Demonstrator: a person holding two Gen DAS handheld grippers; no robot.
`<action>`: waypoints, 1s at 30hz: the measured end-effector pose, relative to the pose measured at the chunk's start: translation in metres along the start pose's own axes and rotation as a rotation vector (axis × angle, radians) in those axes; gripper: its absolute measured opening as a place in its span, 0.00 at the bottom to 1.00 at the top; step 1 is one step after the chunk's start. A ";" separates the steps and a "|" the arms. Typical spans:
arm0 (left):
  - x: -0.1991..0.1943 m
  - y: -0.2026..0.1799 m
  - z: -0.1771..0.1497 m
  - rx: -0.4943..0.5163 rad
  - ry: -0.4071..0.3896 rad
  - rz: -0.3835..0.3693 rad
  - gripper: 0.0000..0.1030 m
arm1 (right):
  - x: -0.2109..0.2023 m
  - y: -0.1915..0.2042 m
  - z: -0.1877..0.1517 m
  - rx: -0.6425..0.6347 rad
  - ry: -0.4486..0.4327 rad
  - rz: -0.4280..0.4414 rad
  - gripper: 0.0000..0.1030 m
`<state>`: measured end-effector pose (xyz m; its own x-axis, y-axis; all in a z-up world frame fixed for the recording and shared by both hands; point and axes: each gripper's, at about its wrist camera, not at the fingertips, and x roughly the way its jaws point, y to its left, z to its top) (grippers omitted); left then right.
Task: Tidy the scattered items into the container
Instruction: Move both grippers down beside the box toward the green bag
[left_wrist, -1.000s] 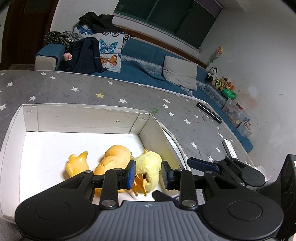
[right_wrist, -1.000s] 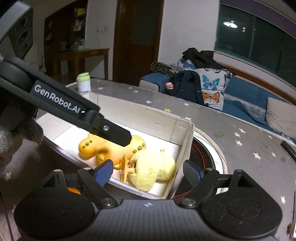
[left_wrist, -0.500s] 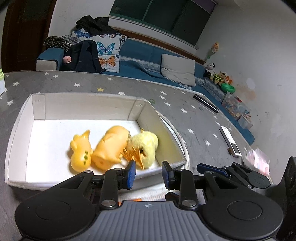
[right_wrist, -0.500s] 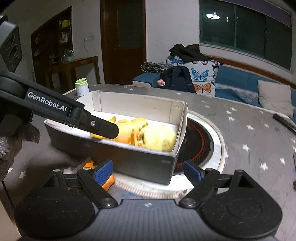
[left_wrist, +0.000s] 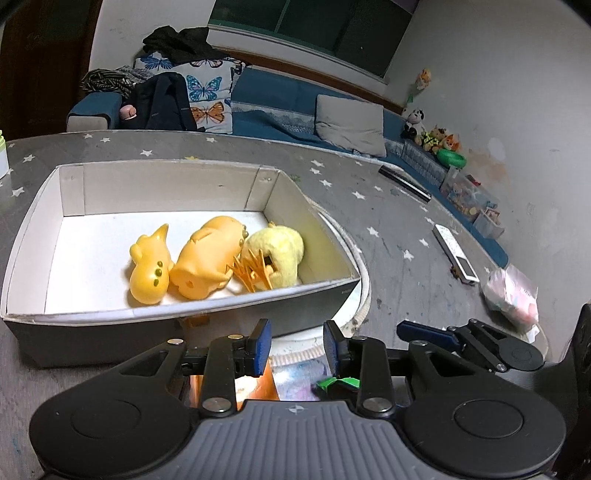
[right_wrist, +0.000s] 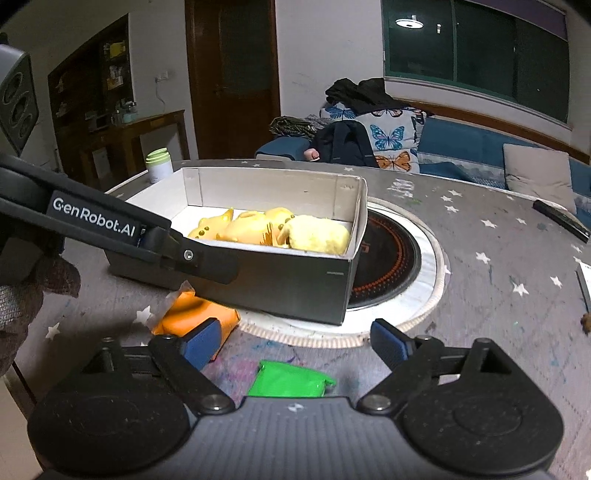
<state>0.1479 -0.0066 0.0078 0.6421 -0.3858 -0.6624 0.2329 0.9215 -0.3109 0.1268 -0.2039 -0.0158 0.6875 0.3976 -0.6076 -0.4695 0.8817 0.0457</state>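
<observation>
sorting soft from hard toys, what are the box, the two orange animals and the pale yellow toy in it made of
Box: looks like cardboard, matte, with folded corner flaps. Two orange animals: probably soft plastic or rubber, smooth with a slight sheen. Pale yellow toy: plush, going by its fuzzy, lumpy surface.

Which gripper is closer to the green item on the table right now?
Right. The right gripper hangs open directly over the green item, which lies between its fingers. The left gripper sits off to the side, above the orange item.
</observation>
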 end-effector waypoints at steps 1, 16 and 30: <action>0.000 -0.001 -0.001 0.002 0.003 0.004 0.33 | 0.000 0.001 -0.001 -0.001 0.001 -0.003 0.87; 0.011 -0.007 -0.021 0.007 0.070 0.002 0.33 | -0.010 0.011 -0.022 -0.006 0.030 -0.025 0.88; 0.021 -0.015 -0.030 0.014 0.117 -0.029 0.33 | -0.007 0.014 -0.035 0.021 0.072 -0.017 0.88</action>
<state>0.1363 -0.0296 -0.0219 0.5456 -0.4145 -0.7284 0.2609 0.9100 -0.3224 0.0961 -0.2031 -0.0383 0.6531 0.3642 -0.6639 -0.4462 0.8935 0.0511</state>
